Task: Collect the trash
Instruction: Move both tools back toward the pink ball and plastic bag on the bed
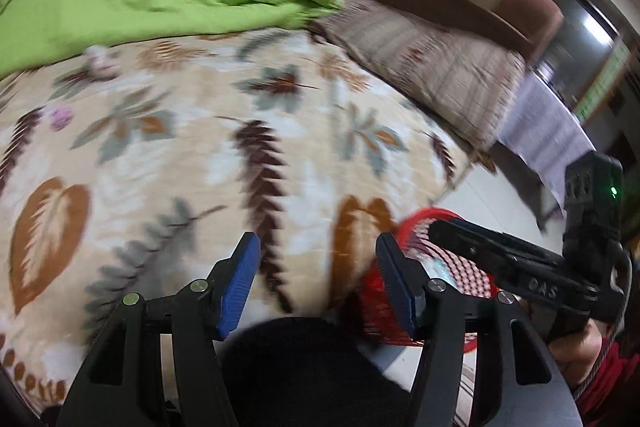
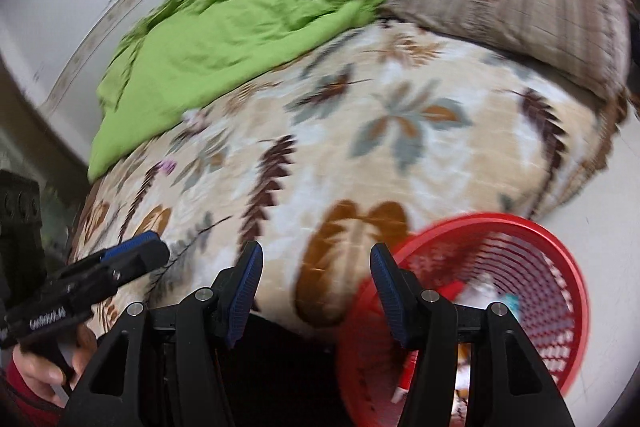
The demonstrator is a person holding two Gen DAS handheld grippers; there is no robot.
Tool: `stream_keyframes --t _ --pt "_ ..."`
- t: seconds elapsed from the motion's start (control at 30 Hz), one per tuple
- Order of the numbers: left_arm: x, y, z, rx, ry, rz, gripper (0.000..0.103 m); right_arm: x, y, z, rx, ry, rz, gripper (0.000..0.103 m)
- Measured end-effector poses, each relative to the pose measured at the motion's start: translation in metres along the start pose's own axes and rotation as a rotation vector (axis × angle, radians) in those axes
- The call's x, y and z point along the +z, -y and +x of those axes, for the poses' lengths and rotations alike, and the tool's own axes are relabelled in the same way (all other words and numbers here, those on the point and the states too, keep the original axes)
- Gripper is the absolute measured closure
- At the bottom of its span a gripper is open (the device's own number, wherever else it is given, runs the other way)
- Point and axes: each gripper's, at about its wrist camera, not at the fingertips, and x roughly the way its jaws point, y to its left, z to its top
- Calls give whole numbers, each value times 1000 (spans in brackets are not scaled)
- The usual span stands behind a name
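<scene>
- Right wrist view: bed (image 2: pixel 360 155) under a leaf-print cover, green blanket (image 2: pixel 224 39) bunched toward its far edge.
- Red basket (image 2: pixel 560 247) on the floor by the bed's near corner, already holding a few scraps; part of the collecting judged done.
- Left claw (image 1: pixel 318 277) and right claw (image 2: pixel 316 283) both released, nothing between the pads.
- Still on the bed, near the blanket's edge: pale crumpled scrap (image 1: pixel 102 61) and small pink scrap (image 1: pixel 60 118), judged trash left to pick.
</scene>
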Motion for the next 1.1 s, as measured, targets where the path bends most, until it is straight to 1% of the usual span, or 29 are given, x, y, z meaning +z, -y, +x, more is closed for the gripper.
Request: stream_keyframes --t 0.13,0.33,0.43,0.53,0.63,0.67,0.77,0.83,0.9,0.93,1.0,1.03,1.1 --pt "-1 -37 -21 76 45 -59 44 6 -32 20 27 -19 -67 42" --pt "-4 -89 -45 148 86 -169 44 15 -75 51 54 -60 -147 40" --pt "-2 -115 -54 193 103 -224 44 20 -96 62 68 -67 -184 40" --pt "4 -139 -62 240 121 -261 44 25 -112 69 88 -63 -205 40" --pt "18 -165 -64 296 134 -281 44 30 -121 76 98 -64 -218 39" --pt "24 -174 -63 302 139 -294 44 30 -123 78 101 -67 -220 39" --pt "44 -197 -54 321 148 -316 44 35 -125 87 100 -78 -225 39" --pt "60 -209 -43 337 154 -306 44 39 -125 93 101 -86 -223 39" --pt "73 -221 -28 353 150 -301 44 43 -124 97 94 -85 -226 39" --pt "81 -229 -16 346 141 -307 45 47 -123 100 89 -86 -225 39" --pt "91 -243 3 341 118 -321 55 53 -120 104 86 -87 -221 39" --pt "96 -249 14 347 100 -324 57 56 -119 107 83 -88 -219 39" --pt "102 -259 31 360 81 -326 65 63 -117 111 79 -88 -217 39"
